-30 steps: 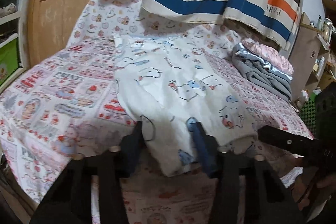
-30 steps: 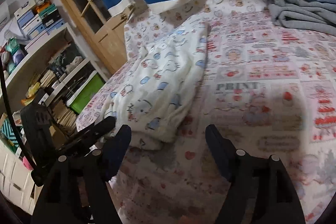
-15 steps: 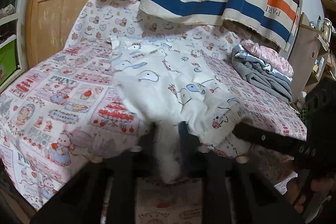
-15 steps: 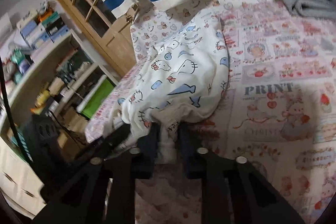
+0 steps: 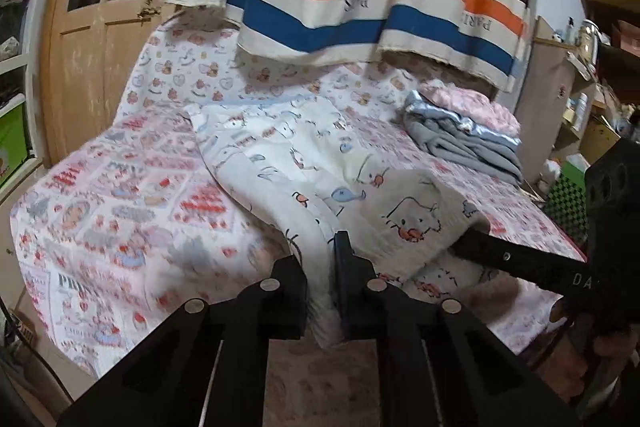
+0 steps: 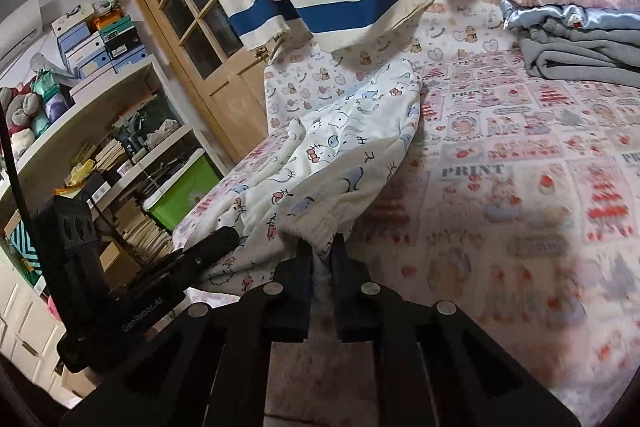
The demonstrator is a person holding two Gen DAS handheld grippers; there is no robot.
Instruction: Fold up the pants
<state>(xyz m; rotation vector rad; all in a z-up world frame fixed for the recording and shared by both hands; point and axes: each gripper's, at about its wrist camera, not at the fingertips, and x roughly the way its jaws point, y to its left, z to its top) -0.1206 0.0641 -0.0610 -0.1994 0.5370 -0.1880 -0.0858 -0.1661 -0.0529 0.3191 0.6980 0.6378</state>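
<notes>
Left wrist view: left gripper (image 5: 320, 263) was clenched on the near edge of the white cartoon-print fleece pants (image 5: 320, 163).
Pants place: on the pink printed bedsheet (image 5: 120, 219).
Right wrist view: right gripper (image 6: 322, 259) was grasping the pants' gathered cuff (image 6: 316, 231).
Far right: folded grey blanket (image 6: 580, 55).

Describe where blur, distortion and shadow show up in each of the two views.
Left wrist view: bedsheet smeared by motion blur at left, door bowed by fisheye. Right wrist view: bedsheet blurred at lower right, shadowed near the right hand-held gripper; pants sharper.

Left gripper (image 5: 320, 259) and right gripper (image 6: 321, 259) closed on pants (image 5: 320, 163) hem, lifted it.
</notes>
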